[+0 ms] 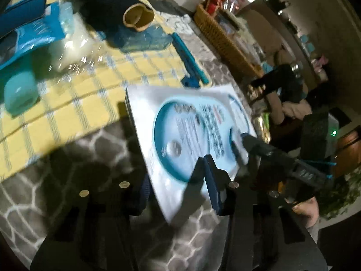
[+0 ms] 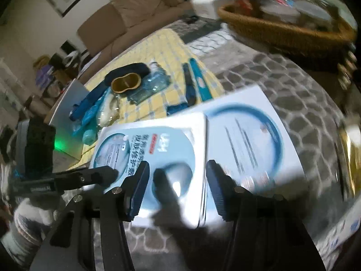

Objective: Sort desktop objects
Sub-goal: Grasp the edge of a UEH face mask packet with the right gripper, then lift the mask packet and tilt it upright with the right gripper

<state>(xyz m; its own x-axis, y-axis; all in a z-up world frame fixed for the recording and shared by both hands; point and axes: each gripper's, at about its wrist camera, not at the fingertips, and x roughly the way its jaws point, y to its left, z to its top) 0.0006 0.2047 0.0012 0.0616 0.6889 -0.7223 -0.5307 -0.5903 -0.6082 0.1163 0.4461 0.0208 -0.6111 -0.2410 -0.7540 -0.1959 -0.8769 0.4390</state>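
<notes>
**White-and-blue sachet packs between both tools, neither clamped yet**

Glossy white packs with blue ring print, flat and thin, lie on the grey stone-pattern table (image 2: 293,103). Right wrist view shows two: the near-left pack (image 2: 158,149) overlaps the edge of the far-right pack (image 2: 252,135). Motion blur throughout, so edges are soft.

Right gripper (image 2: 178,185): fingers spread wide, nothing held. The near-left pack sits straight ahead in the gap, its right edge running near-to-far just inside the right finger. Long axis runs away from the camera, so I judge a closing pinch would meet the flat face, not an edge, unless the tool drops to the near edge.

Left gripper (image 1: 176,180): fingers well apart, empty as far as I can tell. In its view a pack (image 1: 187,135) lies ahead and right, tilted, long axis diagonal near-left to far-right; the right finger overlaps its near edge. The right tool's tip touches the pack's far-right corner there.

Both tools near; right one looks better aligned.

Sorted-looking stuff on the yellow checked cloth (image 1: 94,83), far left: dark sock-like bundle with tan opening (image 1: 108,6), teal cap (image 1: 20,94), clear crinkly bag (image 1: 74,47), blue pens (image 1: 191,61). Wicker basket (image 2: 282,29) far right.

Packs are slick; expect sliding.
</notes>
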